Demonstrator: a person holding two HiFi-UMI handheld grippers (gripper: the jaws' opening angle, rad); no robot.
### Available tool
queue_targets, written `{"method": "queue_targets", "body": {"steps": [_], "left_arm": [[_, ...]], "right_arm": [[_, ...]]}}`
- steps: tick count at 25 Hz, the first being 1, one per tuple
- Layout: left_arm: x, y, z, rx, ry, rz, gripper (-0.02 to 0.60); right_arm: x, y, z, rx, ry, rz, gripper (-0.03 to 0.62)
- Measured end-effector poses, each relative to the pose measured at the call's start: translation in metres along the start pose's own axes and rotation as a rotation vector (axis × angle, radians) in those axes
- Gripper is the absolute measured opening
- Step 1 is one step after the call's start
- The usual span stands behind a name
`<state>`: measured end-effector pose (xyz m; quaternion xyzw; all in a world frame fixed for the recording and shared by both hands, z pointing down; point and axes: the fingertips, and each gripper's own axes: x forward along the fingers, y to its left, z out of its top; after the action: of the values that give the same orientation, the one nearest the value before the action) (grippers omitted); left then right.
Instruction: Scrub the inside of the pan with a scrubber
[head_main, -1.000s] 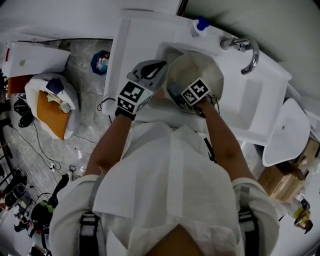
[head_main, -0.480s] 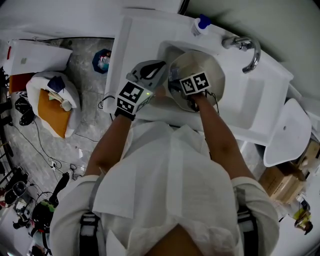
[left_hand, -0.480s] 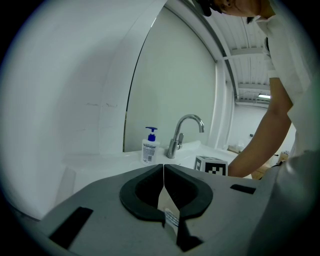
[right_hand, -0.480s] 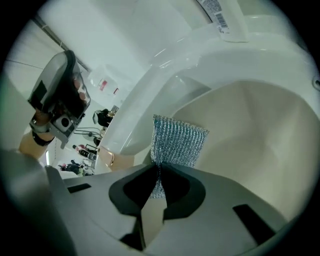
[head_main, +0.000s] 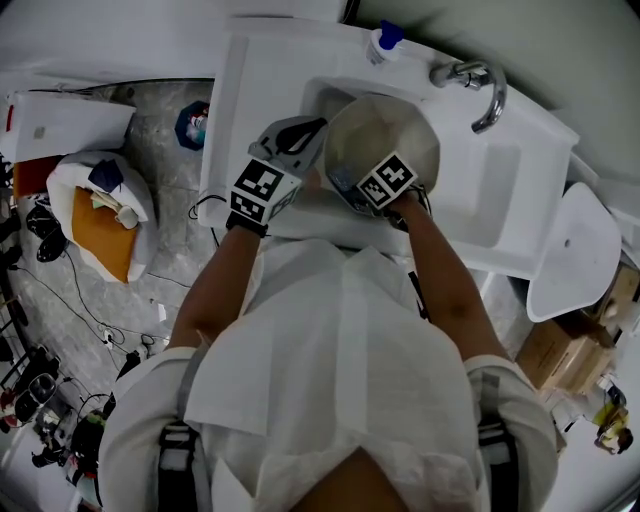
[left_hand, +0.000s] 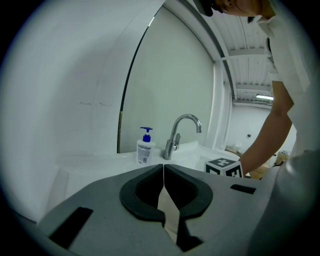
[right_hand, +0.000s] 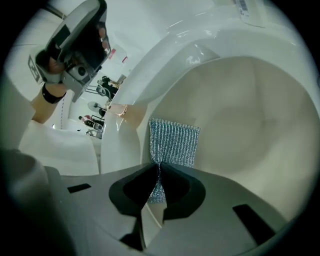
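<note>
A pale round pan (head_main: 395, 130) stands tilted in the white sink (head_main: 480, 200). My right gripper (head_main: 362, 188) reaches into the pan from its near side. Its jaws are shut on a silver mesh scrubber (right_hand: 172, 142), which lies flat against the pan's inner wall (right_hand: 250, 115) just past the right gripper (right_hand: 158, 165). My left gripper (head_main: 300, 135) hovers at the pan's left rim, over the sink's edge. In the left gripper view the left gripper (left_hand: 163, 166) is shut with nothing between its tips. The right gripper view shows the left gripper (right_hand: 75, 45) beyond the pan's rim.
A chrome faucet (head_main: 480, 85) and a soap bottle with a blue pump (head_main: 380, 42) stand at the back of the sink. A white lidded bin (head_main: 575, 265) is at the right. On the floor at the left lie an orange and white bag (head_main: 100, 215) and cables.
My right gripper slid the scrubber farther into the pan, then back toward the near rim. The left gripper stayed by the pan's left rim.
</note>
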<state>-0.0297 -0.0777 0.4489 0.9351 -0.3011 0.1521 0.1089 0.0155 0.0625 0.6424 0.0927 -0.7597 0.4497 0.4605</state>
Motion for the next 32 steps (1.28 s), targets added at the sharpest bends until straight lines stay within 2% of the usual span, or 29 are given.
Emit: {"method": "queue_targets", "body": {"steps": [6, 9, 12, 16, 19, 25, 32], "left_arm": [[0.006, -0.005, 0.002, 0.001, -0.001, -0.006, 0.018], [0.005, -0.007, 0.002, 0.003, 0.002, -0.006, 0.018], [0.004, -0.007, 0.002, 0.003, 0.006, -0.001, 0.018], [0.003, -0.005, 0.002, 0.002, 0.008, 0.006, 0.018], [0.003, -0.006, 0.001, 0.000, 0.009, 0.008, 0.018], [0.008, -0.010, 0.001, -0.006, 0.004, 0.007, 0.018], [0.012, -0.014, -0.002, -0.015, 0.007, 0.010, 0.018]], "right_arm": [[-0.011, -0.015, -0.040, -0.015, 0.177, -0.064, 0.032], [-0.013, -0.020, -0.046, -0.006, 0.217, -0.082, 0.032], [-0.006, -0.013, -0.032, 0.018, 0.150, -0.041, 0.032], [0.002, -0.003, 0.006, 0.091, -0.030, 0.017, 0.032], [0.002, -0.002, 0.012, 0.116, -0.058, 0.023, 0.032], [-0.004, -0.015, -0.032, 0.053, 0.116, -0.030, 0.032], [-0.028, -0.049, -0.082, 0.006, 0.324, -0.102, 0.032]]}}
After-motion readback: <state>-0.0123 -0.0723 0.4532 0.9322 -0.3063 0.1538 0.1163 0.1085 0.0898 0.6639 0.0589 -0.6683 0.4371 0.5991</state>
